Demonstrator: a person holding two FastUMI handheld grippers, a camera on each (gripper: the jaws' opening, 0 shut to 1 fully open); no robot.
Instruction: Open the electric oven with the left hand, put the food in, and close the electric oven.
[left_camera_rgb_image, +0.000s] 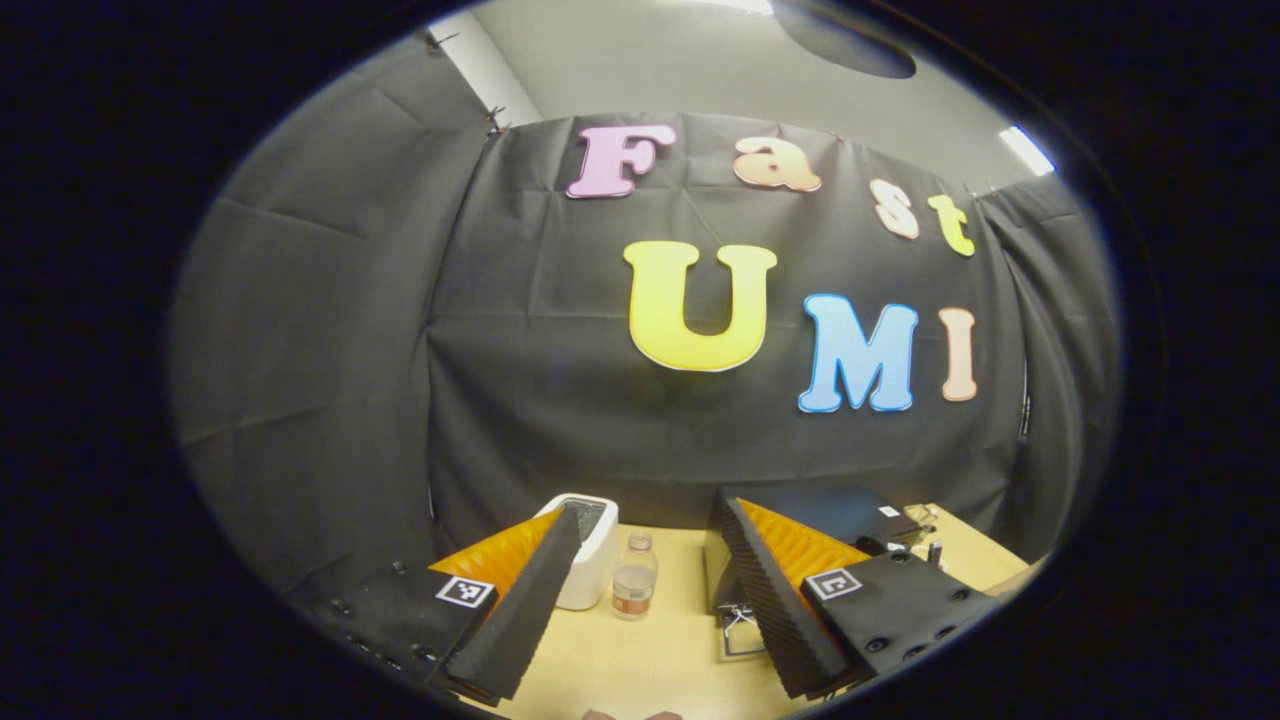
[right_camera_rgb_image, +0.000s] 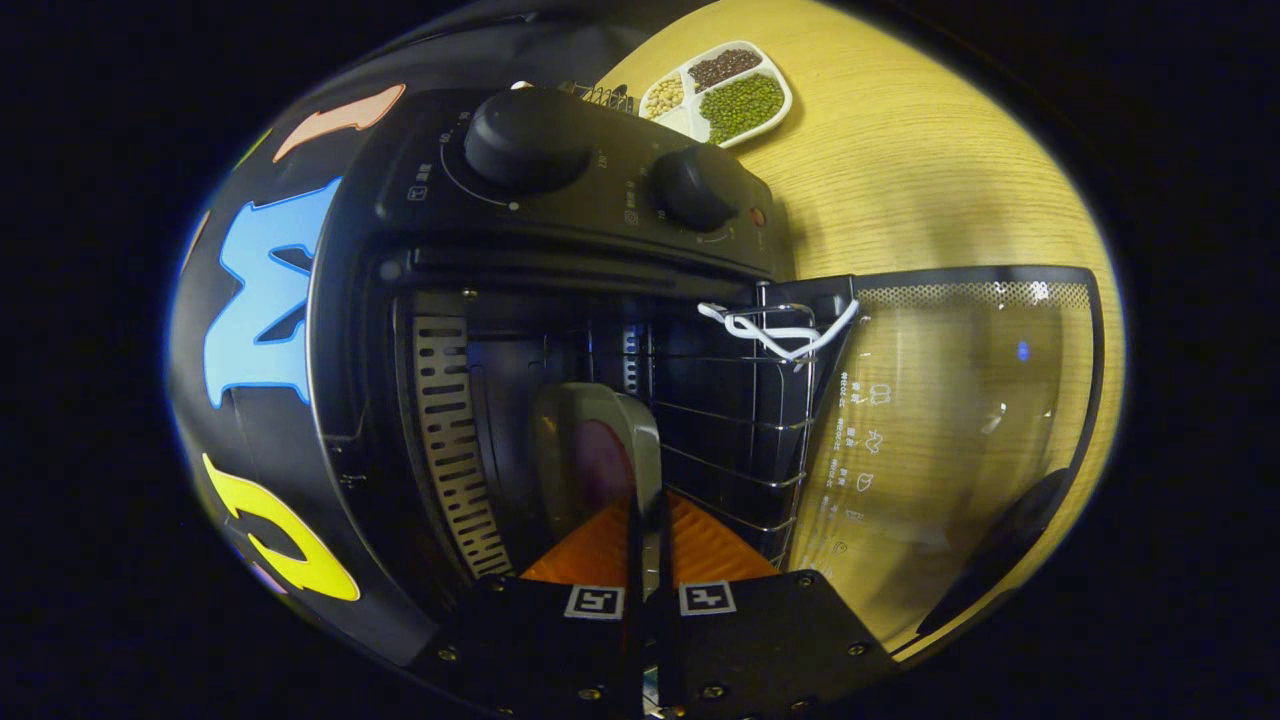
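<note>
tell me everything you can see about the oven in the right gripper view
The electric oven is black, apparently metal, with two round knobs on its control panel. The view is rolled, so the panel sits at the top. Its glass door is swung fully open over the wooden table. Inside are a slotted wall and a wire rack. The right gripper, shut on a plate, reaches into the cavity.

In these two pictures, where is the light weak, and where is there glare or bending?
Right gripper view: the oven cavity is dim, the plate barely lit; its open glass door carries soft reflections. Left gripper view: ceiling lamps glare at top; fisheye curves the table edge.
</note>
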